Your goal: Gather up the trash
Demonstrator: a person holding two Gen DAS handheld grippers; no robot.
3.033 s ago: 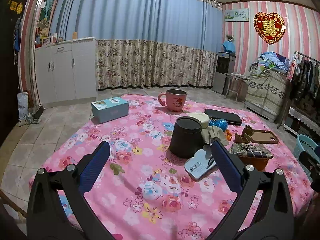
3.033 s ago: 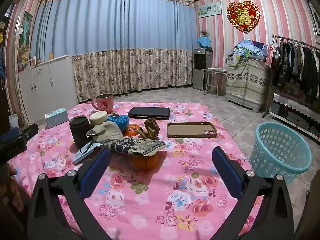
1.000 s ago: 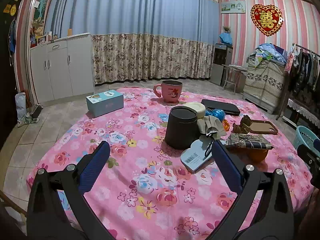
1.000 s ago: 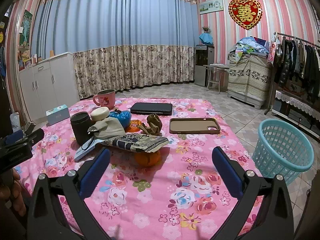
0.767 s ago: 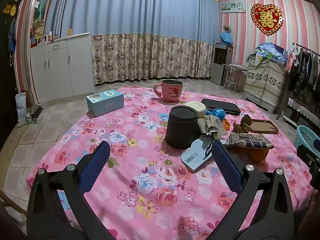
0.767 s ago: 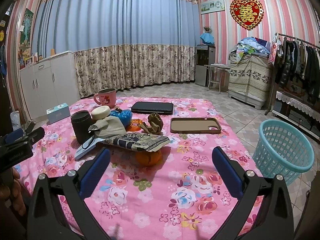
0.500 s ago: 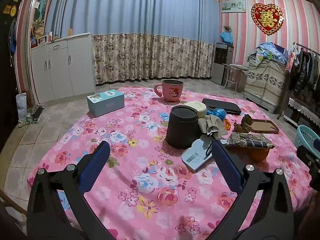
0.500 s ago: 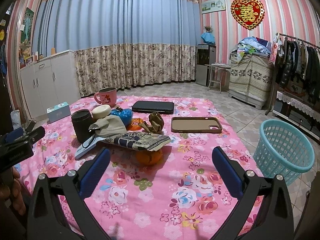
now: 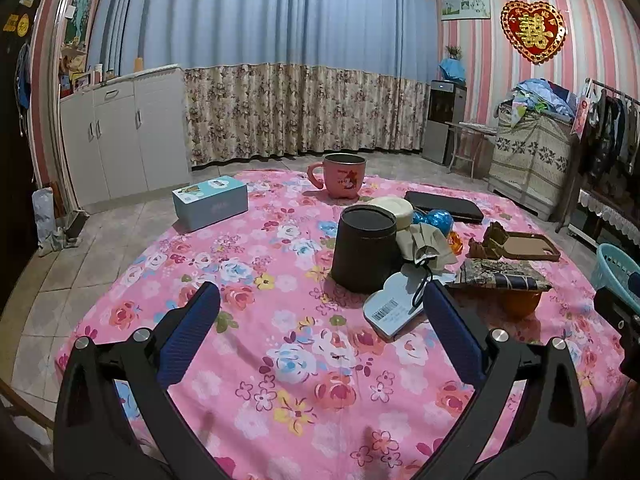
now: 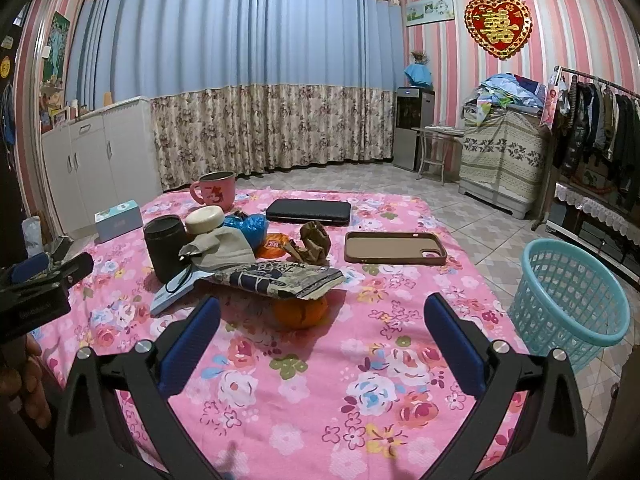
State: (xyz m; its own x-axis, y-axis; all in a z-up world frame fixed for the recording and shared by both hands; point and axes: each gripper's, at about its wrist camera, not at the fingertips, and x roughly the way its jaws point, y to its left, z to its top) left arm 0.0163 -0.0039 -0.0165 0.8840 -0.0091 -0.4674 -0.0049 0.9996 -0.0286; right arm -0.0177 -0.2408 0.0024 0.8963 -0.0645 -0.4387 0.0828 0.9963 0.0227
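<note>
A heap of trash lies mid-table: a folded printed wrapper (image 10: 280,276) over an orange (image 10: 300,312), a crumpled brown paper (image 10: 314,242), an orange snack packet (image 10: 272,245), a blue plastic wad (image 10: 246,226) and a beige crumpled bag (image 10: 220,250). A teal mesh basket (image 10: 568,300) stands on the floor right of the table. My right gripper (image 10: 320,332) is open and empty, just short of the orange. My left gripper (image 9: 320,320) is open and empty over the cloth, left of the heap; the wrapper (image 9: 500,276) shows at its right.
On the pink floral cloth (image 10: 360,360) stand a dark cylinder cup (image 9: 366,254), a pink mug (image 9: 342,176), a teal box (image 9: 210,202), a black case (image 10: 308,211), a brown phone case (image 10: 394,247) and a white heart-shaped tag (image 9: 390,310). White cabinets stand at the left.
Both grippers have drifted slightly; the views sit a little closer to the heap. Nothing was taken hold of.
</note>
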